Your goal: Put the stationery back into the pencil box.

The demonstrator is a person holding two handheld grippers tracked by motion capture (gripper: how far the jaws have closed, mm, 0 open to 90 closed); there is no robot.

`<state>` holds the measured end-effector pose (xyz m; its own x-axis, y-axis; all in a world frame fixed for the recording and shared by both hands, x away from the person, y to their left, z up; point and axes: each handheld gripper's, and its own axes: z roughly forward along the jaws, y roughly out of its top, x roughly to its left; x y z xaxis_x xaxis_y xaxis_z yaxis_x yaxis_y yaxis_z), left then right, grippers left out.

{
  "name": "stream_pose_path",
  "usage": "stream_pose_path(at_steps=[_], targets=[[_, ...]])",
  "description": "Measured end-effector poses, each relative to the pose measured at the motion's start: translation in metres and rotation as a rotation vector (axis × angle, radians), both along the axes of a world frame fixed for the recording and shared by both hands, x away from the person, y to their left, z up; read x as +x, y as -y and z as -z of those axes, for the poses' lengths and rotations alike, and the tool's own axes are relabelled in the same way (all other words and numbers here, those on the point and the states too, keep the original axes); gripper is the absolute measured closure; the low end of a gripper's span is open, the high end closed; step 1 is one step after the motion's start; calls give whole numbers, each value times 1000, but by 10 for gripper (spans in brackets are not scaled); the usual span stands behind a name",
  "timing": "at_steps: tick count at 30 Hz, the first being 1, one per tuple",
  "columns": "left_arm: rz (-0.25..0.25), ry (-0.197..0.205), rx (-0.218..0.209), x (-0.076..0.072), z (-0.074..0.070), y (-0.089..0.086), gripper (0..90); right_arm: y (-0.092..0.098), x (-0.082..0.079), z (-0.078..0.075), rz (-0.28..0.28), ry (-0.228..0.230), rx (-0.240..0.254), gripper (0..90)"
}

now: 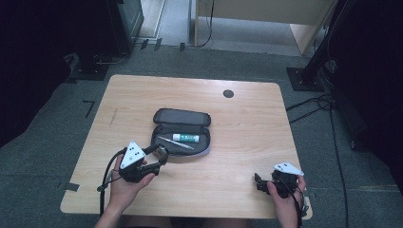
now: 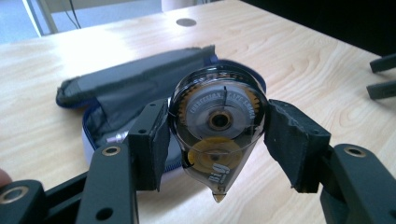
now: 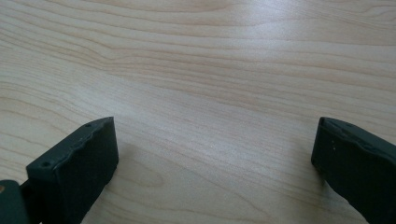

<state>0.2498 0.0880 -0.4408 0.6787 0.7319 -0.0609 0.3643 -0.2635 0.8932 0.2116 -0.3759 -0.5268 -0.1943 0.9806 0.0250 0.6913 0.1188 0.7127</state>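
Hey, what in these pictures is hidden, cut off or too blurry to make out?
- Correction tape dispenser: small and dark in the high view; its label is too blurred to read in the left gripper view.
- Pencil case: the left gripper and dispenser cover its inside.
- Glue stick: print too small, high view.

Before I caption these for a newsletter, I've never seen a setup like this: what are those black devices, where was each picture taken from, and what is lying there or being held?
A person sits at a wooden table with a hand-held two-jaw gripper in each hand. The high view looks down from above; the other two come from cameras riding on the grippers, looking along their black jaws. On the table lies an open pencil case with a pen and a glue stick inside. The left gripper holds a clear correction tape dispenser between its pads, just in front of the case. The right gripper is open over bare wood, holding nothing.
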Motion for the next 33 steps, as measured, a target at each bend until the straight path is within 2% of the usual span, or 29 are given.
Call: stream_pose_path(at_steps=[5,10,15,19,25,33], targets=[[-8,6,-8,11,-7,2,421,0,0,0,0,0,1,1],[-26,3,-34,21,-11,0,421,0,0,0,-1,-1,1,1],[-49,6,-31,31,-9,0,421,0,0,0,-1,1,2,1],[-68,3,-17,40,-6,1,421,0,0,0,-1,1,1,1],[-87,3,36,50,3,5,421,0,0,0,-1,1,2,1],[-66,0,83,53,16,21,421,0,0,0,-2,1,1,1]])
